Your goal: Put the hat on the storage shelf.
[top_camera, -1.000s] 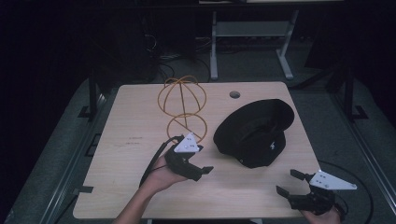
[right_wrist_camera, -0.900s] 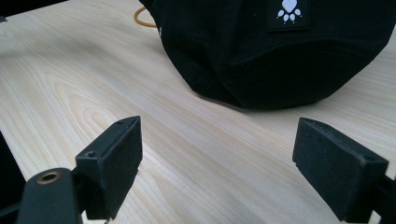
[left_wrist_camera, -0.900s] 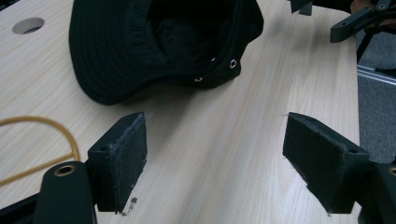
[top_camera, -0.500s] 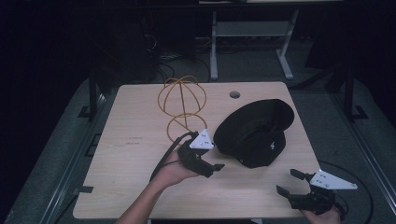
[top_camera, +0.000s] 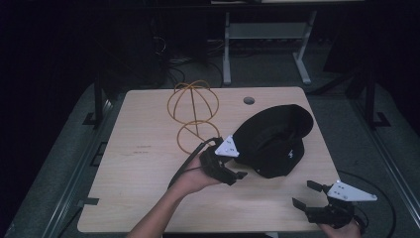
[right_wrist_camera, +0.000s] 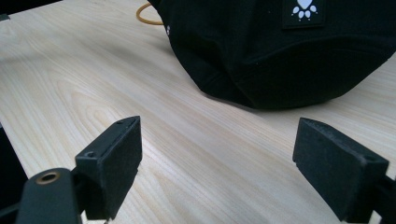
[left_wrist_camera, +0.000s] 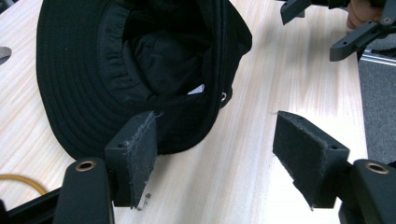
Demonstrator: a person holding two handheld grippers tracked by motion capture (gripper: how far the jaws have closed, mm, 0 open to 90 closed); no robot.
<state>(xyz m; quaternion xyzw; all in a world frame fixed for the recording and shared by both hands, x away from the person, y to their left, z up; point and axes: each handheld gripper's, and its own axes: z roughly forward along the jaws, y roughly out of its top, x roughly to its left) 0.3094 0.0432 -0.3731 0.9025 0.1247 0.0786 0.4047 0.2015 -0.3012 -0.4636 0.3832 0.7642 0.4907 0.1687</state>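
Note:
A black bucket hat (top_camera: pixel 275 139) lies on its side on the wooden table (top_camera: pixel 143 163), its hollow inside turned toward my left gripper (top_camera: pixel 236 168). That gripper is open and sits at the hat's left edge; in the left gripper view its left pad (left_wrist_camera: pixel 135 154) is just short of the brim (left_wrist_camera: pixel 93 116), apart from it. The hat's white paw patch (right_wrist_camera: pixel 303 10) faces my right gripper (right_wrist_camera: pixel 217 168). My right gripper (top_camera: pixel 304 194) is open and holds nothing, at the table's front right corner, well short of the hat (right_wrist_camera: pixel 289 46).
A gold wire hat stand (top_camera: pixel 193 114) rises at the back centre of the table, just left of the hat; its base ring (right_wrist_camera: pixel 147 18) lies flat. A cable hole (top_camera: pixel 249 100) sits near the far edge. Dark floor and a white frame (top_camera: pixel 267 34) lie beyond.
My left gripper has moved right across the table, up to the hat's brim. The right gripper and the hat have stayed in place.

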